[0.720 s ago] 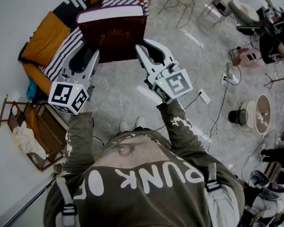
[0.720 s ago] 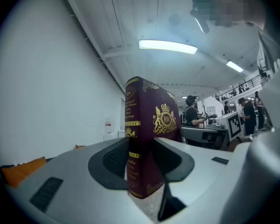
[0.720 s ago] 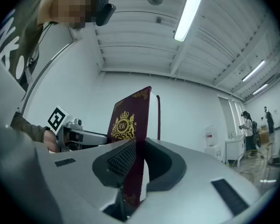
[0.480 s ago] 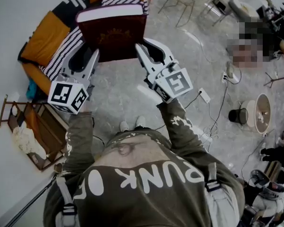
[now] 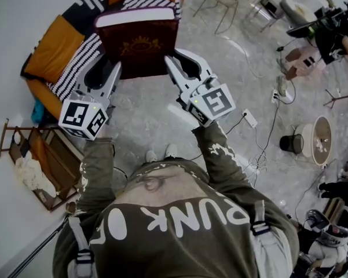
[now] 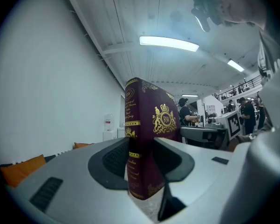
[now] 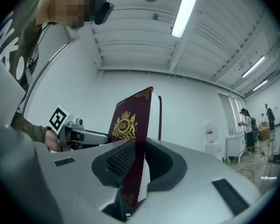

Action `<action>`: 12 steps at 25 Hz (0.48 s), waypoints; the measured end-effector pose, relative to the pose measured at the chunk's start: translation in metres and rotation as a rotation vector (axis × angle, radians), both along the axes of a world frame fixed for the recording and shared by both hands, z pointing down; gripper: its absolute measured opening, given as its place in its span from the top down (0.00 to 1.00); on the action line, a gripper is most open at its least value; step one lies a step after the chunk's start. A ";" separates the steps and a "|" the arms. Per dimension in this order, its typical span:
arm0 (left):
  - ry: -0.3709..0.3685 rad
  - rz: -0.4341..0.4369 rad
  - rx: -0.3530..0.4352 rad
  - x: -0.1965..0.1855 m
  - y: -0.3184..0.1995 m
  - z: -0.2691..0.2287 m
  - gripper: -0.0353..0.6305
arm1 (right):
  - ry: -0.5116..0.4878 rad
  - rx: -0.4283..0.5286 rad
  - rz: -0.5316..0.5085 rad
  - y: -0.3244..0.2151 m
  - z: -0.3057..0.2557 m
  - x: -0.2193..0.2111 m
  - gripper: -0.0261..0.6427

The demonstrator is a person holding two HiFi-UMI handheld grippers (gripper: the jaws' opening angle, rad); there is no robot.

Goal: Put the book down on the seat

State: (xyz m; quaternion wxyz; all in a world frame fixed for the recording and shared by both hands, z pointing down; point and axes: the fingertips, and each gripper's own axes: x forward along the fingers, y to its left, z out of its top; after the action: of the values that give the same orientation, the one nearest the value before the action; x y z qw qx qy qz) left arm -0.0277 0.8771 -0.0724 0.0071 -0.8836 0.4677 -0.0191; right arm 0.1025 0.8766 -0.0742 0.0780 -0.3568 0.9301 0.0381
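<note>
A thick maroon book (image 5: 138, 45) with a gold crest hangs in the air over the seat, a sofa with orange cushions (image 5: 52, 45) and a black-and-white striped throw (image 5: 75, 62). My left gripper (image 5: 103, 69) is shut on the book's lower left corner, with its spine (image 6: 139, 139) standing between the jaws (image 6: 142, 150). The right gripper (image 5: 182, 62) is shut on the lower right corner. In the right gripper view its jaws (image 7: 135, 160) clamp the cover (image 7: 130, 120) and pages at the open edge. The book stands upright in both gripper views.
A wooden rack (image 5: 40, 161) stands by the wall at the left. On the grey floor to the right lie cables, a power strip (image 5: 250, 118), a wire chair frame (image 5: 220, 7), a black hat (image 5: 291, 142) and a round basin (image 5: 322, 139). People stand at the far right.
The book has tipped very slightly, showing a little more of its cover. Both grippers hold it in nearly the same place.
</note>
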 end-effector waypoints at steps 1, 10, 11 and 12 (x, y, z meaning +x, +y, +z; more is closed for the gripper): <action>-0.002 -0.001 -0.002 0.002 -0.002 0.001 0.73 | -0.001 -0.001 -0.002 -0.002 0.001 0.002 0.85; -0.024 -0.035 -0.032 0.031 -0.027 0.009 0.73 | -0.010 -0.015 -0.044 -0.032 0.010 0.031 0.85; -0.025 -0.037 -0.035 0.032 -0.030 0.011 0.73 | -0.008 -0.019 -0.047 -0.035 0.011 0.032 0.85; -0.025 -0.039 -0.038 0.033 -0.033 0.012 0.73 | -0.008 -0.023 -0.048 -0.039 0.013 0.033 0.85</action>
State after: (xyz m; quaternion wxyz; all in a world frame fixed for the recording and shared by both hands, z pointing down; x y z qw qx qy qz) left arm 0.0050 0.8436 -0.0606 -0.0043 -0.8740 0.4842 -0.0394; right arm 0.1355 0.8372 -0.0613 0.0784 -0.3352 0.9386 0.0242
